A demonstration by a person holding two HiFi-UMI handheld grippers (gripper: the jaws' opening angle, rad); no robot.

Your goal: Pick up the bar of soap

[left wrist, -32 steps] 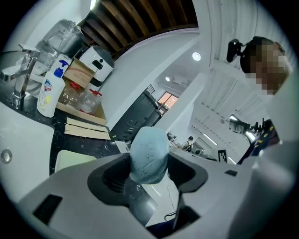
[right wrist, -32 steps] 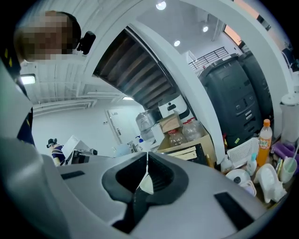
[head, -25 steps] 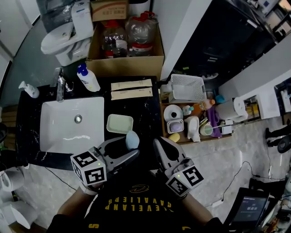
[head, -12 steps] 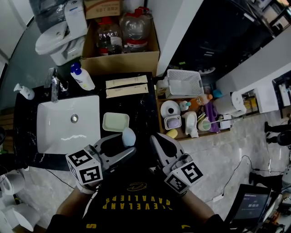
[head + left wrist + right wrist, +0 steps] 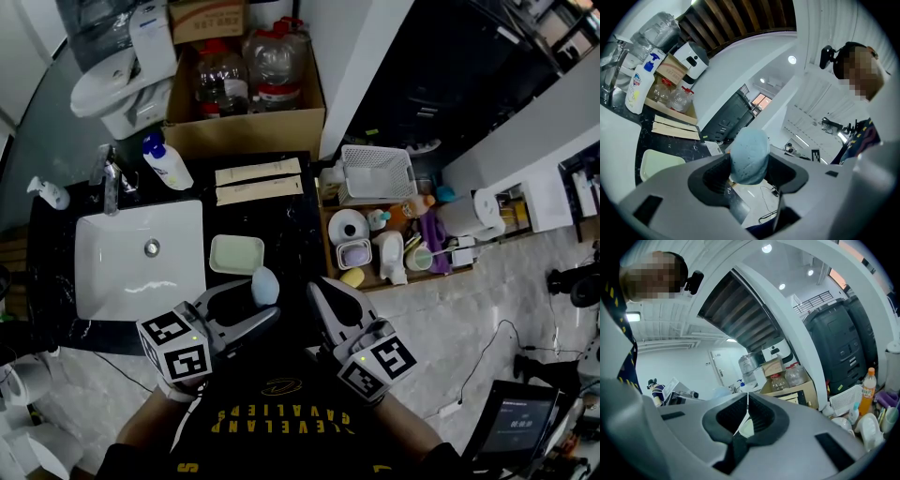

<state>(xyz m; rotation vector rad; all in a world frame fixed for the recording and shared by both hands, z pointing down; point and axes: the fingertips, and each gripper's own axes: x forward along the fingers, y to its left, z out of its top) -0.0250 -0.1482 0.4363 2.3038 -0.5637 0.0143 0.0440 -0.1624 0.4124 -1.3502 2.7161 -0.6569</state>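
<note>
The bar of soap [image 5: 264,284] is pale blue and oval. It is pinched between the jaws of my left gripper [image 5: 263,300], raised over the black counter just right of the pale green soap dish [image 5: 236,253]. In the left gripper view the soap [image 5: 749,156] fills the gap between the two dark pads, and the dish [image 5: 655,164] lies below left. My right gripper [image 5: 320,292] hovers beside it at the counter's front edge. Its jaws are pressed together with nothing between them, as the right gripper view [image 5: 746,405] also shows.
A white sink [image 5: 112,272] with a faucet [image 5: 110,183] takes up the counter's left. A lotion bottle [image 5: 167,161] and two flat packets [image 5: 258,183] lie behind. A low shelf of jars [image 5: 394,248], a white basket [image 5: 378,176] and a cardboard box [image 5: 248,127] stand right and beyond.
The head view has drifted a little, so the counter sits slightly further left. Both grippers hold their poses and the soap stays in the left one.
</note>
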